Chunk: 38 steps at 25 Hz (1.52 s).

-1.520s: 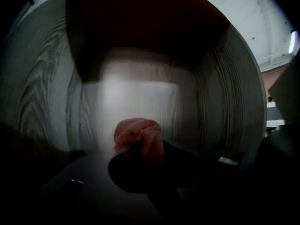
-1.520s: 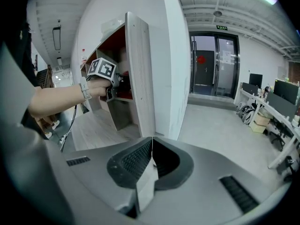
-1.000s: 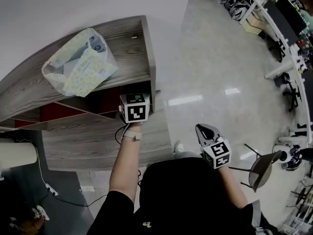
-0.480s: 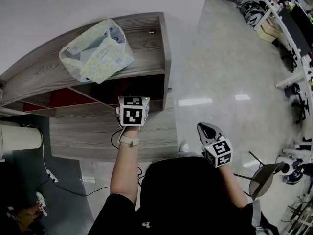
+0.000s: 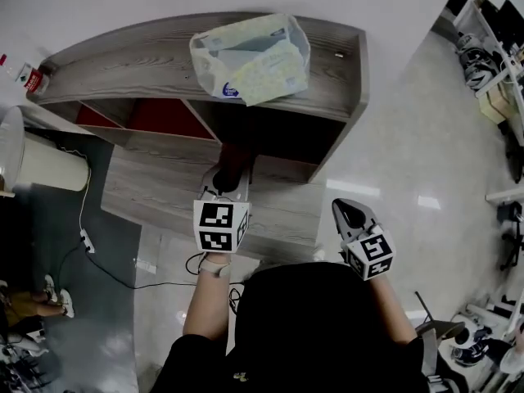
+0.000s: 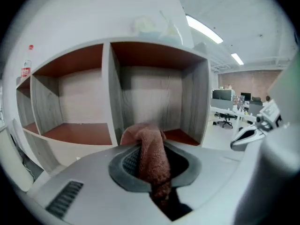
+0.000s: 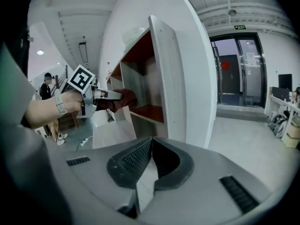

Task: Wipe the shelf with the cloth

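Though formerly at shelf (image 5: 344, 97) end, left claw (image 5: 228, 185), cloth (image 6: 152, 153) inside, now mid-shelf.

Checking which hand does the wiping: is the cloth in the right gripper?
No, the right gripper has its jaws shut on nothing, while the reddish-brown cloth is clamped in the left gripper.

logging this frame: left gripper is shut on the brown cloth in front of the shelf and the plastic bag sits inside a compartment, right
Not quite. The plastic bag lies on top of the shelf, not inside a compartment, as the head view shows. The rest holds: the left gripper is shut on the brown cloth in front of the shelf.
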Each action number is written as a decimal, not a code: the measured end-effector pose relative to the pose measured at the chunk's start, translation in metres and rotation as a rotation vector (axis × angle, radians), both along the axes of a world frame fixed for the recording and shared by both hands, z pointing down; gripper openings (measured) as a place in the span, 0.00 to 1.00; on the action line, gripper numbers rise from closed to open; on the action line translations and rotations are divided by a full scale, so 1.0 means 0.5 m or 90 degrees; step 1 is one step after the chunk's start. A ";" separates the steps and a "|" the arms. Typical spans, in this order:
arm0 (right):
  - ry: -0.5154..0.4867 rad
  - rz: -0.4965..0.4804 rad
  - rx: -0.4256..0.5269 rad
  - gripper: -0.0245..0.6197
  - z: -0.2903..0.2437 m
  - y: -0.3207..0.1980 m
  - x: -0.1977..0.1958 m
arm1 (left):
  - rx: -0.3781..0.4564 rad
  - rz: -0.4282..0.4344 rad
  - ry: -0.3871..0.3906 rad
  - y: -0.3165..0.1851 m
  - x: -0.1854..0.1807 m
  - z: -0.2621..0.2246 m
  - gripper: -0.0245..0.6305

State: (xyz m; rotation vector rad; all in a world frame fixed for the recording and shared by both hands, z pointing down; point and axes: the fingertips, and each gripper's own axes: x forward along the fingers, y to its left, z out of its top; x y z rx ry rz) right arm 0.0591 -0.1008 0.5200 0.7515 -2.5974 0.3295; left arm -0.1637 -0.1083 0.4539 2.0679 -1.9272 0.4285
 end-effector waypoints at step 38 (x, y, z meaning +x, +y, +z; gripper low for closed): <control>-0.162 -0.224 0.145 0.03 -0.238 0.049 -0.226 | 0.217 -0.045 0.045 0.214 -0.005 -0.099 0.13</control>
